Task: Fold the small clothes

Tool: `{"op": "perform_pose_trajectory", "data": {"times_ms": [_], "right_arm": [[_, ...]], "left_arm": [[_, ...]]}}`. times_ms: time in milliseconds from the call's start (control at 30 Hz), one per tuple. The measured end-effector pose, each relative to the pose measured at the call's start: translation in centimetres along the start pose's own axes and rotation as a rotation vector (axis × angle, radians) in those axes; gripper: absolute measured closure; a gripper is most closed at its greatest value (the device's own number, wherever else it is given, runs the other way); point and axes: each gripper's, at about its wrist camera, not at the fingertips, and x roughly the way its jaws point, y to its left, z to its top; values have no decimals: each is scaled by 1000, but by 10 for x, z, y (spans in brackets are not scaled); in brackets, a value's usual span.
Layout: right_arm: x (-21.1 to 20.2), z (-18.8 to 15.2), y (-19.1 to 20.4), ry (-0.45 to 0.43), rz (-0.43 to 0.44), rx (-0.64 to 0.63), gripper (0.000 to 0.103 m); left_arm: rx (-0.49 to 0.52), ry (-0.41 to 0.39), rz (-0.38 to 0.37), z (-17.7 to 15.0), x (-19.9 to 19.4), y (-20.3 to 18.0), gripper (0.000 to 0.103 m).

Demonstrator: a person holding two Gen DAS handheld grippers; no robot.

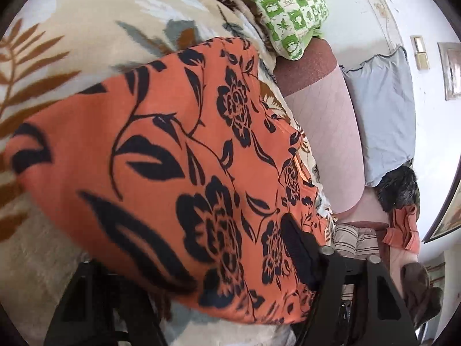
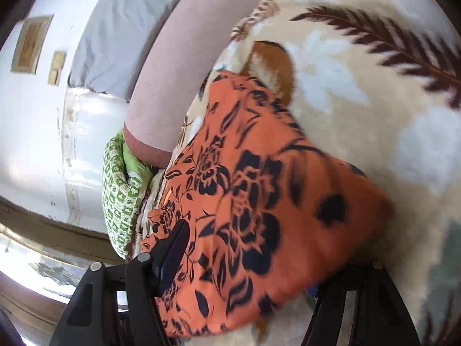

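My left hand-held gripper pinches the orange floral garment, cloth draped over its fingers | my right hand-held gripper grips the same garment, which hides one finger | garment hangs just above the leaf-print blanket on the bed | green patterned pillow beyond | no containers in view

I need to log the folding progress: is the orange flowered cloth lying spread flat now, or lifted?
Lifted, not flat. The orange flowered cloth drapes over both claws, hiding the fingertips, above the leaf-print blanket. How many folds: cannot tell.
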Motion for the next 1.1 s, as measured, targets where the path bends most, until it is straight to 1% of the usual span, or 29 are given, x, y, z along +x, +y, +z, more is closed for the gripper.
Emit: {"op": "perform_pose_trajectory", "data": {"times_ms": [33, 67, 100, 133, 167, 200, 267, 367, 467, 567, 633, 767, 800, 833, 867, 900, 933, 967, 1000, 1033, 1067, 1100], "right_arm": [[4, 0, 3, -8, -11, -20, 48], [10, 0, 6, -10, -28, -37, 73], [15, 0, 3, -2, -38, -33, 83], [18, 0, -2, 3, -38, -12, 84], [17, -1, -9, -12, -14, 16, 86], [15, -2, -8, -16, -8, 10, 86], [9, -5, -3, -26, -24, -30, 87], [-5, -9, 6, -49, -20, -71, 87], [-25, -14, 15, -79, -33, -116, 88], [-45, -20, 19, -85, -38, -149, 88], [-56, -24, 14, -62, -35, -145, 88], [-78, -43, -7, 12, -57, -165, 87], [-81, -48, -15, 49, -69, -169, 86], [-82, -51, -22, 75, -75, -163, 83], [-82, -53, -34, 122, -82, -131, 81], [-83, -53, -41, 139, -79, -101, 77], [-86, -52, -48, 149, -61, -68, 75], [-90, -52, -53, 161, -46, -30, 71], [-96, -51, -54, 173, -58, -4, 66], [-101, -51, -53, 180, -76, -5, 63], [-107, -51, -48, 186, -102, -23, 48], [-116, -53, -40, 185, -124, -62, 44]], "left_arm": [[-2, 0, 15, 1, 3, 2, 68], [-12, 2, 28, 3, 4, 6, 76], [-40, 7, 17, 4, 3, 13, 81], [-67, 8, -2, 5, 3, 17, 83], [-79, 9, -13, 5, 1, 20, 84], [-65, 6, -7, 4, -1, 19, 86], [-33, -14, 6, 1, -5, 13, 88], [10, -44, -6, -6, -20, 3, 89], [39, -42, -16, -19, -35, 1, 89], [25, -27, -18, -36, -53, 9, 89], [21, -19, -11, -47, -65, 15, 89], [78, -13, 31, -82, -96, 25, 89], [80, -4, 40, -88, -97, 30, 88], [71, 12, 51, -90, -94, 35, 88], [50, 22, 58, -90, -90, 39, 87], [15, 34, 50, -87, -85, 45, 85], [1, 43, 34, -84, -84, 49, 84], [-2, 45, 25, -82, -84, 50, 83], [-1, 46, 17, -81, -84, 50, 77], [-6, 46, -4, -80, -84, 51, 68], [-12, 43, -22, -80, -85, 52, 64], [-14, 35, -32, -79, -85, 50, 61]]}}
